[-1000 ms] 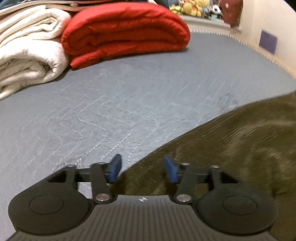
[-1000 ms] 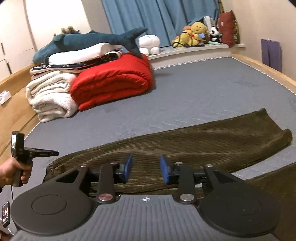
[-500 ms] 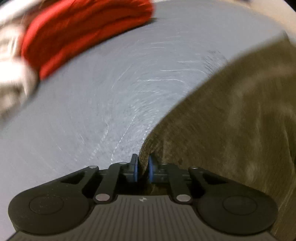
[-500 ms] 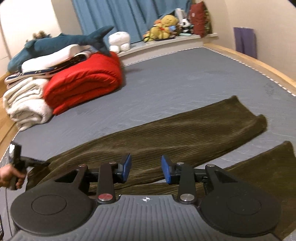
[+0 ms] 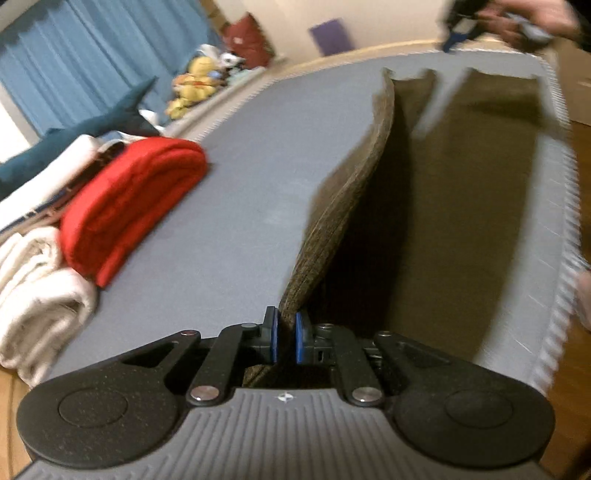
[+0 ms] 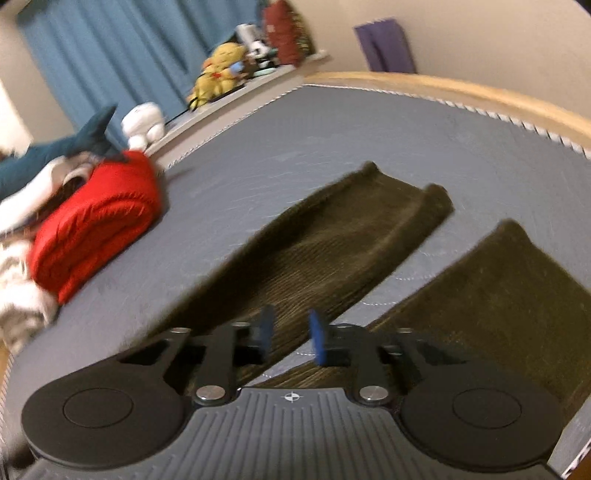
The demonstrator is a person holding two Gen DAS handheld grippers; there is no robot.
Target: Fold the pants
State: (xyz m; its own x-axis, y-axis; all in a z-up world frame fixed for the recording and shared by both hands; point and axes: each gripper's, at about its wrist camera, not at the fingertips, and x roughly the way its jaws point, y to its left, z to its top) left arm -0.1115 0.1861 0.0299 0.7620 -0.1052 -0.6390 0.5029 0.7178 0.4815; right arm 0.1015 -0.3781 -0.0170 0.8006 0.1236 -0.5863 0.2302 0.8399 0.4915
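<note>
Pinching an edge of the pants (image 5: 343,206), the left gripper (image 5: 285,334) has its blue pads clamped on the raised fabric; right gripper (image 6: 290,334) jaws, just narrowing, stand slightly apart with nothing pinched; both legs lie on the grey mattress (image 6: 332,140); red blanket (image 6: 96,221) at ten o'clock.

The pants (image 5: 461,206) are motion-blurred beyond the left tongs (image 5: 285,334); far ahead, a hand (image 5: 532,18) is smeared and cut off by the top edge.
</note>
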